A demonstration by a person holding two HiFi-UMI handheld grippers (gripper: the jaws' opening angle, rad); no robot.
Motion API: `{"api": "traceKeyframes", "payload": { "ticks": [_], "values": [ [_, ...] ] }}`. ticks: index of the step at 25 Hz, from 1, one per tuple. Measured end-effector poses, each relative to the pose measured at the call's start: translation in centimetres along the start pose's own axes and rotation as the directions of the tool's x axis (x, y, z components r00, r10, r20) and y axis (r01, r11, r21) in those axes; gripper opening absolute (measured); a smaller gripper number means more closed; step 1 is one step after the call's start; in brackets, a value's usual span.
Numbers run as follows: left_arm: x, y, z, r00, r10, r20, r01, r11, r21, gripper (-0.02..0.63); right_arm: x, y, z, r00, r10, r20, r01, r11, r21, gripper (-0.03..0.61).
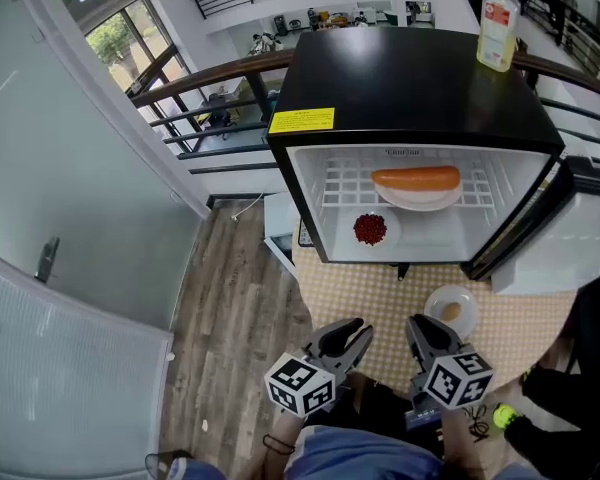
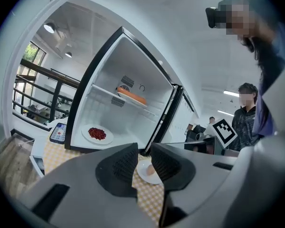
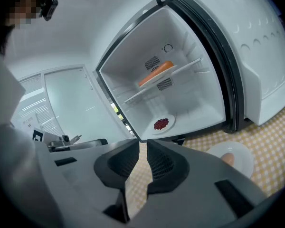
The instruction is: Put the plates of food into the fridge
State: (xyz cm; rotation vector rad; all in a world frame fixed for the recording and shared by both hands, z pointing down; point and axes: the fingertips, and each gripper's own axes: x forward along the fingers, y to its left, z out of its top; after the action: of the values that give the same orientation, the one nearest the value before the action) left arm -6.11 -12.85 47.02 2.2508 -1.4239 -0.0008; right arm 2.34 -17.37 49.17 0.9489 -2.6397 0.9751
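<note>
Left gripper (image 1: 346, 332): jaws spread a little, nothing between them; held low in front of the fridge (image 1: 410, 78), well apart from it. Marker cube (image 1: 301, 384) at its rear.

Right gripper (image 1: 426, 330): jaws only narrowly apart, a thin slit showing between the tips, nothing between them; just right of the left gripper, also in front of the fridge. Marker cube (image 1: 457, 377) at its rear.

Fridge: small, black top, white inside, door (image 1: 580, 233) swung open to its right. Stands on a yellow checked cloth (image 1: 380, 288).

Label (image 1: 302, 120): yellow, on the fridge's top front edge at the left corner; black print, too small to read.

Lettering (image 1: 403, 152): on the inner top edge of the fridge, middle; cannot be read.

Plate one (image 1: 420, 200): white, on the wire shelf inside the fridge; carries a long orange piece of food (image 1: 416, 177).

Plate two (image 1: 372, 230): white, on the fridge floor, below and left of plate one; carries a heap of small dark red pieces.

Plate three (image 1: 452, 311): white, outside the fridge, on the cloth in front of its open door side, just beyond the right gripper; carries a pale brown piece.

Bottle (image 1: 499, 28): clear, yellowish content, on the fridge top at the right rear; red and white label, print not legible.

Phone (image 2: 60, 132): left of the fridge, screen lit; text not legible.
</note>
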Motion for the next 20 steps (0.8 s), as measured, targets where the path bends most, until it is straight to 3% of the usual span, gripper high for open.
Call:
{"api": "traceKeyframes", "payload": {
  "ticks": [10, 20],
  "values": [
    [-4.8, -0.9, 0.2, 0.998, -0.057, -0.012, 0.057, 0.996, 0.068, 0.097, -0.9, 4.4, -2.3, 1.0, -0.009, 0.026, 0.009, 1.0, 0.013, 0.061],
    [-13.7, -1.2, -2.7, 0.995, -0.095, -0.025, 0.097, 0.992, 0.083, 0.097, -3.4, 11.9, -8.8, 0.998, -0.032, 0.046, 0.029, 0.998, 0.061, 0.06]
  ]
}}
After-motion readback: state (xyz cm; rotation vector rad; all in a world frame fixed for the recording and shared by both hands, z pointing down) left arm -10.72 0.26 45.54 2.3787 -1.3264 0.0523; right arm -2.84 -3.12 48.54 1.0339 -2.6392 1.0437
